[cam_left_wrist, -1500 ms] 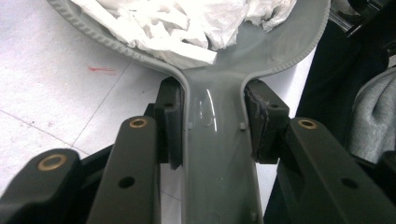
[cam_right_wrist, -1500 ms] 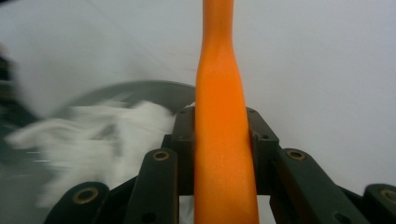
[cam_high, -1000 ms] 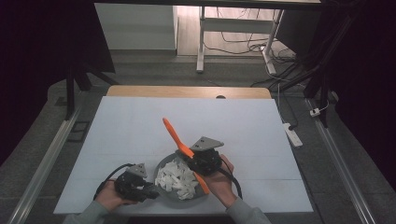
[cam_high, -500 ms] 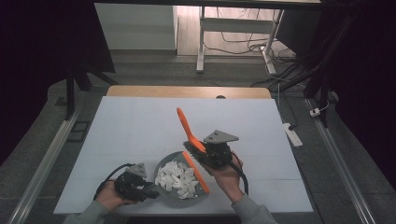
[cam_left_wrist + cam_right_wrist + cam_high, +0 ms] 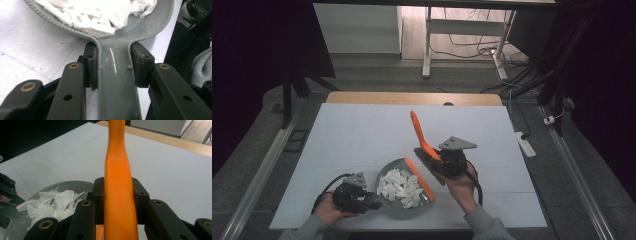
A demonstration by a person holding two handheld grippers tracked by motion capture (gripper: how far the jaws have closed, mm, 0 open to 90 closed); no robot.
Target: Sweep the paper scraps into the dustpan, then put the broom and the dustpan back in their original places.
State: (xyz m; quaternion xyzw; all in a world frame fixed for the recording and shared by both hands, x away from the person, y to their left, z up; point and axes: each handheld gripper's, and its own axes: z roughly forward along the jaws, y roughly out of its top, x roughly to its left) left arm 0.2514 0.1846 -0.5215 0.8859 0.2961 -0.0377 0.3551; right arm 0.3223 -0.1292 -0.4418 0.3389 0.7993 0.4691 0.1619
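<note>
High view: the left gripper (image 5: 362, 199) is gripping the handle of a grey dustpan (image 5: 398, 167) lying near the table's (image 5: 362, 130) front edge, with white paper scraps (image 5: 399, 185) piled in it. The right gripper (image 5: 437, 159) is holding an orange brush (image 5: 418, 131) just right of the dustpan, its handle pointing away over the table.

Left gripper view: both pads are pressing against the dustpan handle (image 5: 113, 75), the scraps (image 5: 95, 12) lying just beyond.

Right gripper view: the jaws are clamping the brush handle (image 5: 117, 170), which is rising steeply; the dustpan (image 5: 67, 185) with scraps (image 5: 50, 202) is sitting at lower left.
</note>
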